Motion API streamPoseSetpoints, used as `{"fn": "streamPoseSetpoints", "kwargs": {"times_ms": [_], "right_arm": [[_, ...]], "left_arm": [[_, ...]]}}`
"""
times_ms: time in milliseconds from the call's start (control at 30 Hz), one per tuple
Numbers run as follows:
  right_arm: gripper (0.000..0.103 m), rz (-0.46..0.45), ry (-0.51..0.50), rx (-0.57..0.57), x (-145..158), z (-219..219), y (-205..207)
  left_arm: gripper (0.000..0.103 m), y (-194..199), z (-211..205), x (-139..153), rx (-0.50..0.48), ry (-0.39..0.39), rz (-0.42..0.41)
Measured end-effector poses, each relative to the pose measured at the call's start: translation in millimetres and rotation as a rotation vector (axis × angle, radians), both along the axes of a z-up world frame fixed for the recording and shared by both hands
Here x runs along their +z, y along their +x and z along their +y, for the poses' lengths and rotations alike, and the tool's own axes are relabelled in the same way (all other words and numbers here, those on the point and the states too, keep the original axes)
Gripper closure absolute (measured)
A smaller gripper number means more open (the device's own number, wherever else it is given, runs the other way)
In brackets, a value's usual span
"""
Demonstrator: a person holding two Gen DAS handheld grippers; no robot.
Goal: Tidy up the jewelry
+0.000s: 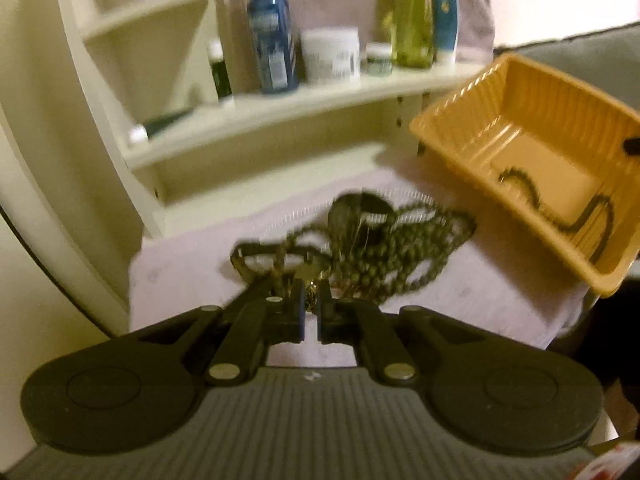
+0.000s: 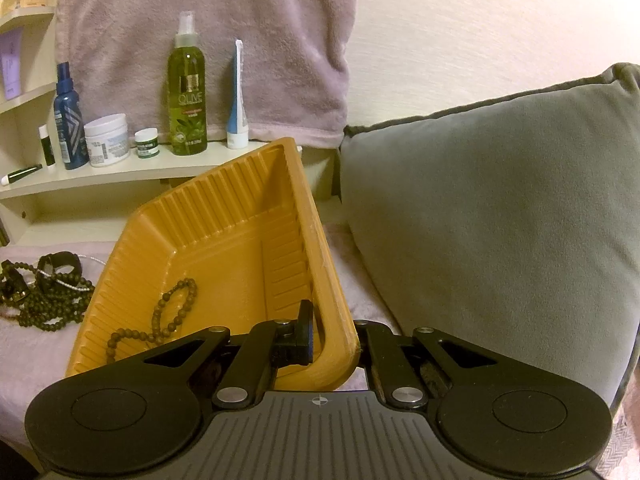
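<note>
A tangled pile of dark bead necklaces (image 1: 380, 256) with a black watch (image 1: 360, 208) lies on a pink cloth. My left gripper (image 1: 311, 294) is at the pile's near edge, shut on a small golden piece of jewelry (image 1: 311, 300) that sits between its pads. To the right, the ribbed orange tray (image 1: 480, 128) hangs tilted. My right gripper (image 2: 332, 322) is shut on the tray (image 2: 224, 208) at its near corner wall, one finger (image 2: 305, 330) inside and the other hidden behind the wall. A brown bead bracelet (image 2: 168, 320) lies inside the tray, and the pile (image 2: 44, 300) lies left of it.
A cream shelf (image 2: 120, 174) behind holds a blue bottle (image 2: 70, 120), a white jar (image 2: 107, 140), a small jar (image 2: 147, 143), a green spray bottle (image 2: 187, 92) and a tube (image 2: 237, 96). A grey cushion (image 2: 500, 208) fills the right side. A pink towel (image 2: 208, 32) hangs at the back.
</note>
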State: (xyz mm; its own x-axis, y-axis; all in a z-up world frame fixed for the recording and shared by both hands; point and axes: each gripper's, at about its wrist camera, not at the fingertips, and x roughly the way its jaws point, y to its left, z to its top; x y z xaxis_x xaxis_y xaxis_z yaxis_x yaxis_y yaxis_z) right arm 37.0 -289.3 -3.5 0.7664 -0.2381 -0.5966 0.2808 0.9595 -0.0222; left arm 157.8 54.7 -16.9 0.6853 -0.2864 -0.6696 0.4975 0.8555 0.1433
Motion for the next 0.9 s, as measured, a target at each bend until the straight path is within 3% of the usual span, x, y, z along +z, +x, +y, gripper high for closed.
{"fn": "streamPoseSetpoints", "kwargs": {"times_ms": [300, 467, 633, 900], "right_arm": [[0.097, -0.005, 0.002, 0.000, 0, 1, -1], [0.096, -0.007, 0.001, 0.000, 0, 1, -1], [0.097, -0.008, 0.004, -0.001, 0, 1, -1], [0.097, -0.010, 0.016, 0.000, 1, -1, -2]], "left_arm": [[0.100, -13, -16, 60, -0.062, -0.051, -0.102], [0.100, -23, -41, 80, -0.127, -0.106, -0.117], [0.100, -35, -83, 83, -0.223, -0.150, -0.113], [0.100, -47, -146, 55, -0.349, -0.188, -0.025]]}}
